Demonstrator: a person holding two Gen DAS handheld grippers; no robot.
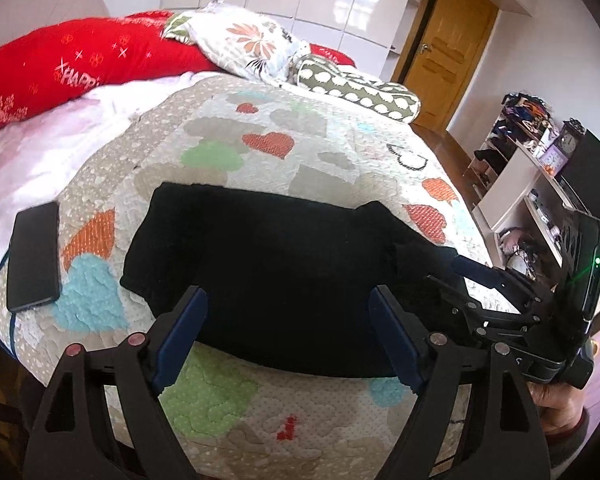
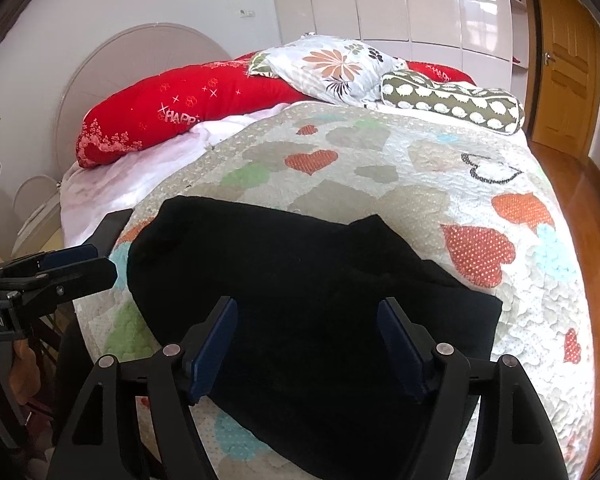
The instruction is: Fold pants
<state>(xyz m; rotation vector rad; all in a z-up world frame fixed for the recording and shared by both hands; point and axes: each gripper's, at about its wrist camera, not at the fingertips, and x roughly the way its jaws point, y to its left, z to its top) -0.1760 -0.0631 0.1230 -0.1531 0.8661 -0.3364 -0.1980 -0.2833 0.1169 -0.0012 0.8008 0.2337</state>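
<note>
Left wrist view looks down over the bed (image 1: 340, 152), where the black pants (image 1: 260, 272) lie folded into a flat, broad bundle on the heart-patterned quilt (image 1: 220, 396), near its front edge. The left gripper (image 1: 288, 340) hangs just above the pants with its blue-padded jaws spread wide and nothing between them, released. To its right the right gripper (image 1: 476, 272) reaches in from the side over the pants' right end, a hand (image 1: 560, 408) showing beneath it. A dark phone (image 1: 34, 256) rests on the quilt left of the pants, apart from them, with a cable running off its near end.

From the right wrist view the right gripper (image 2: 308, 344) is likewise spread open above the pants (image 2: 300, 300), gripping nothing. The left gripper (image 2: 72, 260) shows at the left edge, beside the pants' left end. At the head of the bed lie a red pillow (image 2: 180, 112), a flowered pillow (image 2: 332, 68) and a green bolster (image 2: 452, 102).
</note>
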